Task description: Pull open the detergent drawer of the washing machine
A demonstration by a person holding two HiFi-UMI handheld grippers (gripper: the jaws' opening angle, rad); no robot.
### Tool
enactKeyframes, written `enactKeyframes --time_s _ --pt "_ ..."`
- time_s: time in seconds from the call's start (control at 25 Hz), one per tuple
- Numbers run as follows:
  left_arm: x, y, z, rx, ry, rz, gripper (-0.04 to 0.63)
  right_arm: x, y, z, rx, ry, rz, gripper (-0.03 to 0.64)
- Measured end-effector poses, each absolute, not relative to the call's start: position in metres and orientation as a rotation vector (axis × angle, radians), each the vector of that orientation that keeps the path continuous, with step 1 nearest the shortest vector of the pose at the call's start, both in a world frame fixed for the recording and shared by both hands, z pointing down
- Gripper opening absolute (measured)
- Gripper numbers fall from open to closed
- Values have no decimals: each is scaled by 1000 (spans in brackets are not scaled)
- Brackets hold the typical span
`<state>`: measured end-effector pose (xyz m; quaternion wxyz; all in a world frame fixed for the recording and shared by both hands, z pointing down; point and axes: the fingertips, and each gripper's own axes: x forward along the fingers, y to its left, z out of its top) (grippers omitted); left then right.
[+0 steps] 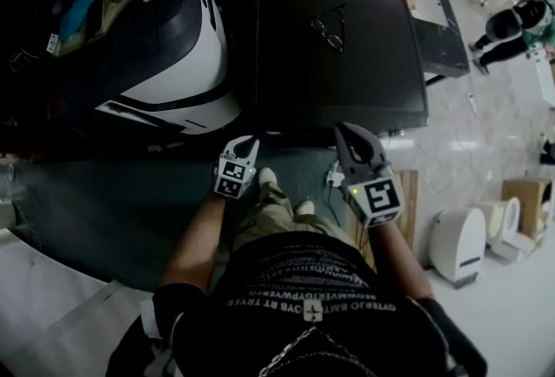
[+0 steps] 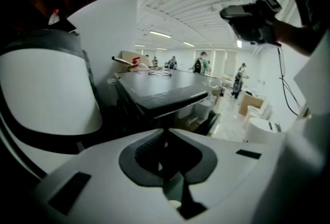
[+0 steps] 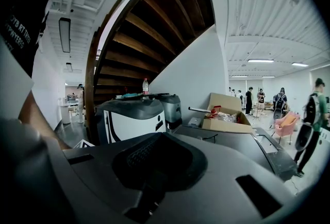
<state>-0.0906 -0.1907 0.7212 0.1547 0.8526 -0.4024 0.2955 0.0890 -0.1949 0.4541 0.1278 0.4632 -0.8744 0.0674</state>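
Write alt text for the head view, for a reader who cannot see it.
From above, a person holds the left gripper and the right gripper, both shut and empty, near the front edge of a dark-topped washing machine. A pair of glasses lies on its top, and a white-and-black machine stands beside it.
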Motion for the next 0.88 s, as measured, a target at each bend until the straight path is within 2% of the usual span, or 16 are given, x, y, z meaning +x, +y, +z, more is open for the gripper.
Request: enactKeyframes --time_s 0.08,0.16,0.24,0.88 --pt "-101 -202 718 2386 -1250 774 18 88 -194 453 1341 -2546 194 2" --pt "-102 -210 715 2381 -1270 748 93 88 -193 454 1339 -2545 196 2" --pt "-96 -213 717 2404 -1227 757 122 88 -191 455 1340 -2544 198 2" --pt "-84 -211 720 2416 -1169 767 114 90 -180 455 1343 -2543 197 2"
